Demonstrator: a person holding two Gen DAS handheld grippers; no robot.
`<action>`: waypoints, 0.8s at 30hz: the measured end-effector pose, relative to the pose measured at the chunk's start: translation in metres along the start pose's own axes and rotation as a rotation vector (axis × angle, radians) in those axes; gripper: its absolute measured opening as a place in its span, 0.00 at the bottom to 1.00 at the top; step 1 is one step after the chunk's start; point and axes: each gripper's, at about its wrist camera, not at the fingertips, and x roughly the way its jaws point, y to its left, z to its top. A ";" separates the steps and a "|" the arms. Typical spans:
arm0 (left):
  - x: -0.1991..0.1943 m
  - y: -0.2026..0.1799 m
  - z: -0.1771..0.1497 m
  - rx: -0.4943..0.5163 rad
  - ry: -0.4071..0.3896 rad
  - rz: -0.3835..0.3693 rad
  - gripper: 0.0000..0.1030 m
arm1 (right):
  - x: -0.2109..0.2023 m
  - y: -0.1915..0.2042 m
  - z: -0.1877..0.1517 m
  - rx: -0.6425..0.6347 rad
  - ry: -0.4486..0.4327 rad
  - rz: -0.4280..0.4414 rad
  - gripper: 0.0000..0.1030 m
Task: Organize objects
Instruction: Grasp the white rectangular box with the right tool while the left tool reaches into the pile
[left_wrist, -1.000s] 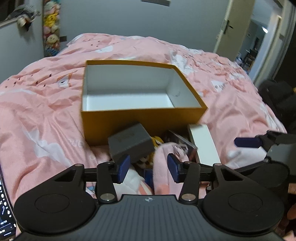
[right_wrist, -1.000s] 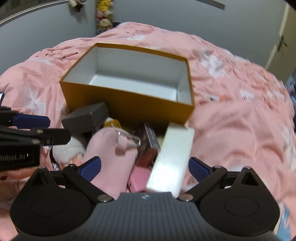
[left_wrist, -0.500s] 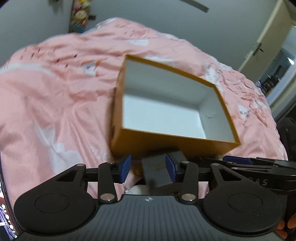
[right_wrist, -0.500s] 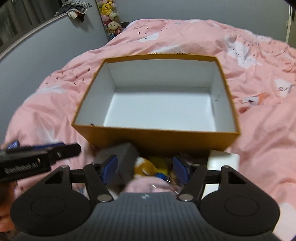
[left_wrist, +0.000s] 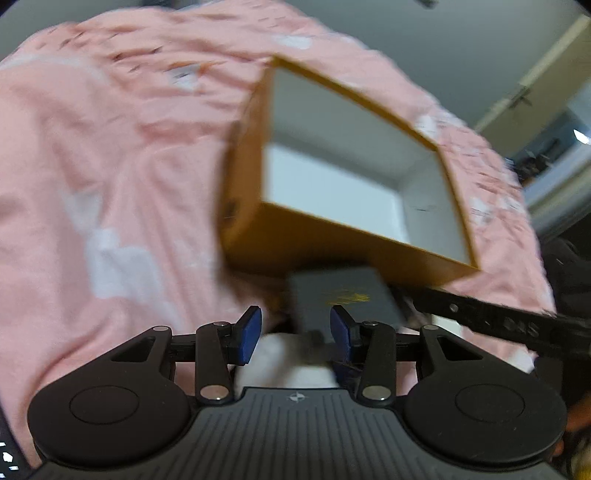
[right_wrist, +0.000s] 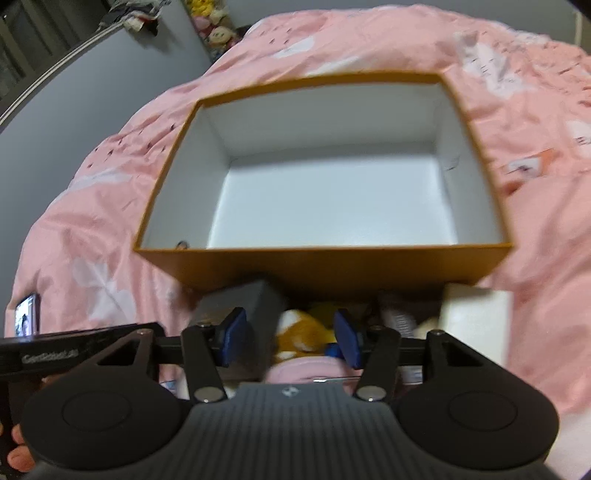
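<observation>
My left claw (left_wrist: 295, 328), parted and holding nothing, has the grey box (left_wrist: 343, 299) just ahead between its pads, lying against the near wall of the empty orange box (left_wrist: 332, 243), nearer than my half-open right claw (right_wrist: 291, 338).

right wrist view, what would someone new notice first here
The big orange box with a bare white inside sits open on the pink bedspread, filling the middle. Just in front of its near wall lies a huddle of small things: a grey box, a yellow plush toy and a white box, with the right gripper open over them.
</observation>
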 end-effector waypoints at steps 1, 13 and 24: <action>-0.002 -0.006 -0.001 0.022 -0.001 -0.022 0.49 | -0.005 -0.006 -0.002 0.003 -0.007 -0.032 0.54; 0.017 -0.070 -0.009 0.215 0.042 -0.110 0.49 | -0.014 -0.072 -0.046 0.099 0.091 -0.171 0.53; 0.038 -0.103 -0.003 0.307 0.055 -0.086 0.48 | 0.018 -0.123 -0.035 0.234 0.141 -0.060 0.57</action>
